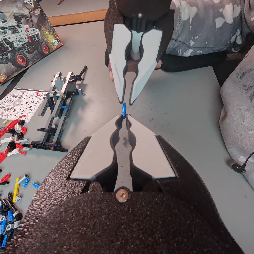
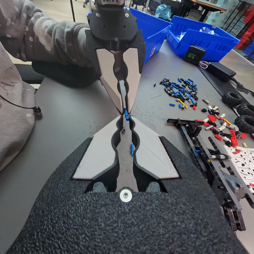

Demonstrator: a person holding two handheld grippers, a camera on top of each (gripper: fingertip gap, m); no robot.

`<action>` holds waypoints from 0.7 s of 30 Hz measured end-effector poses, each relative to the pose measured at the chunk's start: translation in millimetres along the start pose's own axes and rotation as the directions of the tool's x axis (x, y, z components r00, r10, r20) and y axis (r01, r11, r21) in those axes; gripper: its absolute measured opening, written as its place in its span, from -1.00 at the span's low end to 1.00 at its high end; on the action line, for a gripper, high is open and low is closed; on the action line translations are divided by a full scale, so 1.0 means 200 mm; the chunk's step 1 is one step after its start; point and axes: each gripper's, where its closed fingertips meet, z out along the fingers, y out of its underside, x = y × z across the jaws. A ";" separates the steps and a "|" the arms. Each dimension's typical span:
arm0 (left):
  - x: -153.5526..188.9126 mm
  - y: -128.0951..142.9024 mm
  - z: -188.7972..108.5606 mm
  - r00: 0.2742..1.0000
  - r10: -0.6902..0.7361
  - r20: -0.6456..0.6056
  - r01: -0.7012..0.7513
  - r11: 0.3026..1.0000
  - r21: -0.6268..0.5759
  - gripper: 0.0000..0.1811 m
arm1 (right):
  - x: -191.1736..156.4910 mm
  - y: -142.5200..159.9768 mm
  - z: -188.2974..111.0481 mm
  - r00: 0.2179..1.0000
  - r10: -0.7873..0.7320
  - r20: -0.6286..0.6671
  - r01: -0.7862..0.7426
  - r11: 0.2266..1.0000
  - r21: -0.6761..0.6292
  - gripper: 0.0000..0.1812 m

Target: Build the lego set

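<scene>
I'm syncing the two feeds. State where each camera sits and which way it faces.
Left wrist view: on the left gripper, facing the right gripper and the person's mottled sleeve; its own fingers fill the bottom.
Right wrist view: on the right gripper, facing the opposite way, towards blue bins; its own fingers show below.
Shared: the blue pin between both grippers, the half-built frame.

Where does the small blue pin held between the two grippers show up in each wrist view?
Left wrist view: the blue pin sits just above centre, pinched at the left gripper fingers, below the right gripper's tips.
Right wrist view: same pin, near centre, at the tips of both grippers.
Shared landmark: the grey-and-black chassis, left in one view, right in the other.
</scene>
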 end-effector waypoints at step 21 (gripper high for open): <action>-0.03 -0.12 -0.05 0.953 -0.266 -0.147 0.292 0.934 0.206 -0.78 | 0.09 -0.10 -0.01 0.985 0.171 -0.018 -0.165 0.966 0.201 -0.94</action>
